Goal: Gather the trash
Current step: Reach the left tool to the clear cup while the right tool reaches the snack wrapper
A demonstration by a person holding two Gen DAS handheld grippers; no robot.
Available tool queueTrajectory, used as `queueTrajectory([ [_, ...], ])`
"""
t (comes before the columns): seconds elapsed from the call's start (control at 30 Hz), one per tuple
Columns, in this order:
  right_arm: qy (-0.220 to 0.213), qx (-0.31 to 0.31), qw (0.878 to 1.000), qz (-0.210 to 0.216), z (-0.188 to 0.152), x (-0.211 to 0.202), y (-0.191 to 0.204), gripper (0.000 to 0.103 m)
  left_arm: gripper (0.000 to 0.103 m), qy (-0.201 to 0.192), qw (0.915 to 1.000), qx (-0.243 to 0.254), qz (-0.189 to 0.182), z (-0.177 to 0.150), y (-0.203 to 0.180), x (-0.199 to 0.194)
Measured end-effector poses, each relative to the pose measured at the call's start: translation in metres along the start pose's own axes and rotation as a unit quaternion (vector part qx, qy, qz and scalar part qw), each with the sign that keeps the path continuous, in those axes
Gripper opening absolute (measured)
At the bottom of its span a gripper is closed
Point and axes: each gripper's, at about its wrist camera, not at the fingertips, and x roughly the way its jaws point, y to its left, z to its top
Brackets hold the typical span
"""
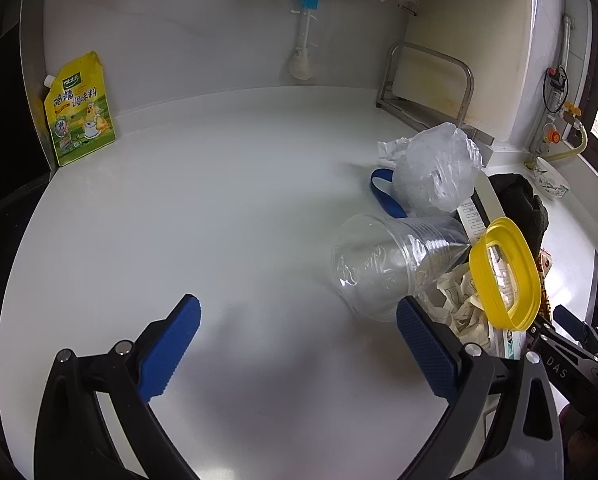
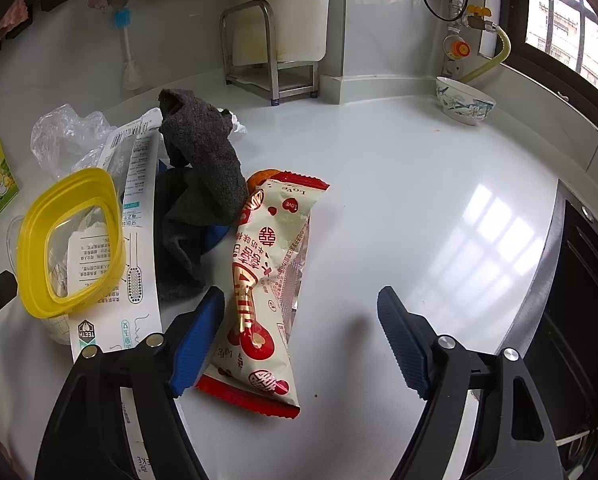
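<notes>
A clear plastic cup (image 1: 383, 264) lies on its side on the white counter, just beyond the right finger of my open left gripper (image 1: 297, 322), which holds nothing. Behind the cup sit a crumpled clear bag (image 1: 435, 172), a blue strip (image 1: 385, 194) and crumpled paper (image 1: 455, 300). A yellow lid ring (image 1: 503, 272) leans at the right. My right gripper (image 2: 301, 312) stands open low over a red-and-white snack wrapper (image 2: 267, 280); its left pad (image 2: 197, 344) is beside the wrapper's edge. A long white toothbrush package (image 2: 137, 248), the yellow lid ring (image 2: 69, 240) and a dark grey cloth (image 2: 197, 184) lie left of it.
A yellow seasoning pouch (image 1: 81, 112) leans on the back wall at the left. A steel rack (image 2: 271, 52) with a cutting board stands at the back. A patterned bowl (image 2: 465, 100) sits near the window. The counter's right edge (image 2: 539, 280) drops to a dark stove.
</notes>
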Motion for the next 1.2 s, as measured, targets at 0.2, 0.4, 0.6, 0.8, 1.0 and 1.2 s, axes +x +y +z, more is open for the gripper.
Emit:
queueTrajectory([
  [0.2,-0.005,-0.009,1.0,0.002,0.001,-0.001,0.0,0.036,0.097,-0.008,0.9997,0.021,-0.009,0.003,-0.011,0.001],
  [0.4,-0.007,-0.004,1.0,0.012,0.001,-0.001,-0.005,0.026,0.097,-0.014,0.999,0.039,-0.018,0.001,-0.018,-0.003],
  [0.6,-0.009,-0.001,1.0,0.017,0.002,0.0,-0.008,0.026,0.097,-0.02,0.9985,0.05,-0.013,0.005,-0.024,-0.001],
  [0.8,-0.008,0.003,1.0,0.019,0.002,0.0,-0.008,0.026,0.097,-0.015,0.9987,0.047,-0.01,0.01,-0.024,0.015],
  [1.0,-0.009,0.003,1.0,0.019,0.002,0.0,-0.009,0.026,0.096,-0.032,0.9982,0.044,-0.027,0.016,-0.028,0.016],
  [1.2,-0.009,0.003,1.0,0.019,0.002,0.0,-0.008,0.026,0.075,-0.036,0.9971,0.048,-0.047,0.023,-0.036,0.02],
])
